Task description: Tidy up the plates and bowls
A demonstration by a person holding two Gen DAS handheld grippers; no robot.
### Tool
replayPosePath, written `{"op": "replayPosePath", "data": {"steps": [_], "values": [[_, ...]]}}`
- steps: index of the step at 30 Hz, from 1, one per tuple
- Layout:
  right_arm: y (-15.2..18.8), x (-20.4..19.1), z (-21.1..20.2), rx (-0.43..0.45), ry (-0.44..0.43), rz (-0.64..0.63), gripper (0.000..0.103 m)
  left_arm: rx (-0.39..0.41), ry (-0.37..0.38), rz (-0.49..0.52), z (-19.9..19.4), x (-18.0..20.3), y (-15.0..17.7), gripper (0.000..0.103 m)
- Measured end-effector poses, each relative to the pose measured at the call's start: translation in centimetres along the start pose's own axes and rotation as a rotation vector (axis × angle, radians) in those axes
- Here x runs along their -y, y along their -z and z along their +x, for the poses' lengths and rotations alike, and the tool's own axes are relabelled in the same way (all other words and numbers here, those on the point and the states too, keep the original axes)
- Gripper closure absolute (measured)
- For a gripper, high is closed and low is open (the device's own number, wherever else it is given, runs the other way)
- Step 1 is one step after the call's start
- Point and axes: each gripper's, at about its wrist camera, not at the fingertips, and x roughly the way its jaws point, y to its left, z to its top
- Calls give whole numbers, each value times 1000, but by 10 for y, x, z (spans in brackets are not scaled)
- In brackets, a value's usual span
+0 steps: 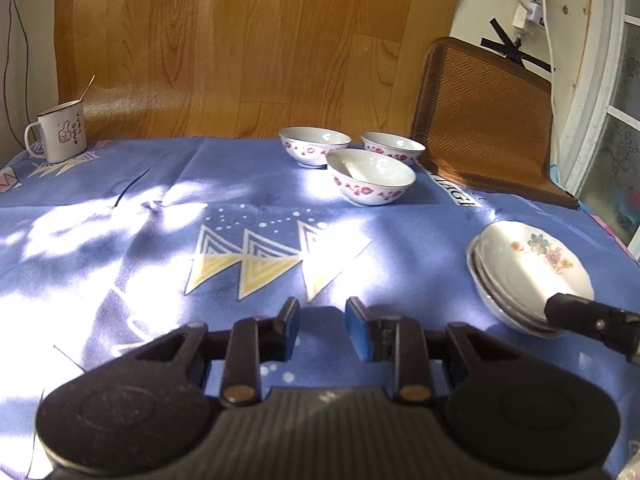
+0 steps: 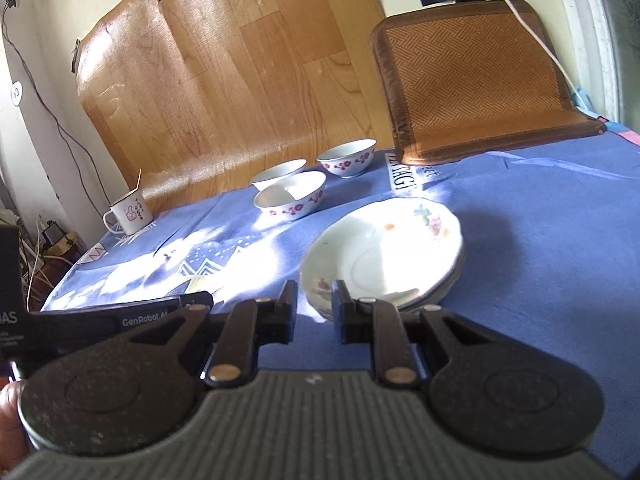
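Observation:
Three white bowls with pink flowers stand close together at the back of the blue cloth: one at the left (image 1: 314, 146), one at the right (image 1: 392, 148), one in front (image 1: 372, 176). They also show in the right wrist view, the nearest bowl (image 2: 290, 200) foremost. A small stack of white flowered plates (image 1: 528, 272) (image 2: 384, 252) lies to the right. My left gripper (image 1: 323, 320) hovers open over bare cloth, nothing between its blue pads. My right gripper (image 2: 315, 300) is open, its tips at the stack's near rim without clamping it.
A white enamel mug (image 1: 60, 132) with a stick in it stands at the back left corner. A brown woven mat (image 1: 484, 120) leans at the back right, a wooden board (image 1: 240, 40) behind the table. The table's edges (image 2: 60, 292) run close by on the left and right.

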Motion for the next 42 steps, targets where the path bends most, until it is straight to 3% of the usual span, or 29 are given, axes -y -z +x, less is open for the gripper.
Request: {"op": "replayPosePath", "data": {"steps": [11,19,26,33,36,38,40,42], "values": [[-48,3,50,-83,-91,52,81,-29,-13,-9,20,-27,-23,76],[-93,17,91,-134,-76,77,77,-69,22,-76,51,-43,-60,74],[-125,34,149,-244,-48,93,74,-82,65,-85,86,-35,-116,66],[-128,46,191,-349,-48,111,74,-180,46,-24,147,-11,-144,65],[-127,45,200,-379,-62,91,74,-197,52,-18,157,-10,-145,71],[-126,45,202,-386,-84,94,78,-190,71,-19,158,-10,-144,81],[-125,41,200,-390,-96,87,91,-190,96,-22,155,-8,-144,93],[-125,36,200,-387,-87,68,93,-176,70,-1,150,-4,-143,93]]}}
